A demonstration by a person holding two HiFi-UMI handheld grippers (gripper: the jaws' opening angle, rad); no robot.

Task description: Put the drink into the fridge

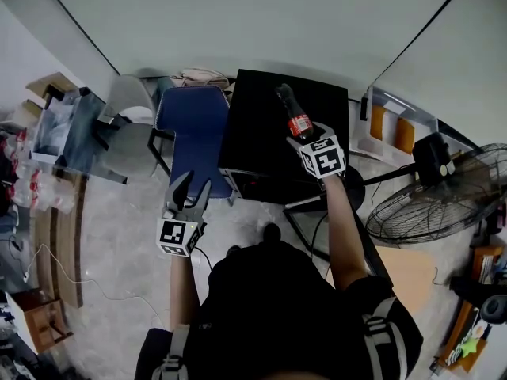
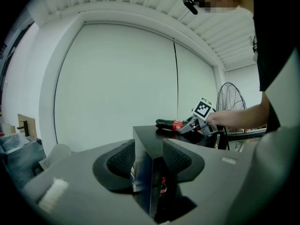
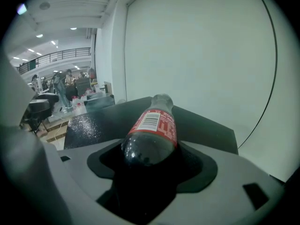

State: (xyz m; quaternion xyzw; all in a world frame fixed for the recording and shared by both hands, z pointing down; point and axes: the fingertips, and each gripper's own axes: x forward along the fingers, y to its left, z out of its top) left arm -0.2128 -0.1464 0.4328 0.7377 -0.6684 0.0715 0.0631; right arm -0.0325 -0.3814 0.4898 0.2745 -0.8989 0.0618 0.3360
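Right gripper (image 1: 301, 138) clamps the cola bottle (image 1: 289, 109) above the black fridge (image 1: 253, 125). Left gripper (image 1: 192, 184), jaws apart, hovers by its door, which likely needs opening next.

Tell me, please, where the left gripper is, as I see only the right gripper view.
Observer: The left gripper is held by the front left corner of the black box-shaped fridge, next to a blue padded chair.
Operator: Are its tongs holding anything?
Observer: No, they stand open; the fridge's corner shows between them, touching or not I cannot tell.
Operator: Is anything inside the fridge?
Observer: The left gripper view shows a dark bottle with a red label behind the fridge's front; through glass or a gap, I cannot tell.
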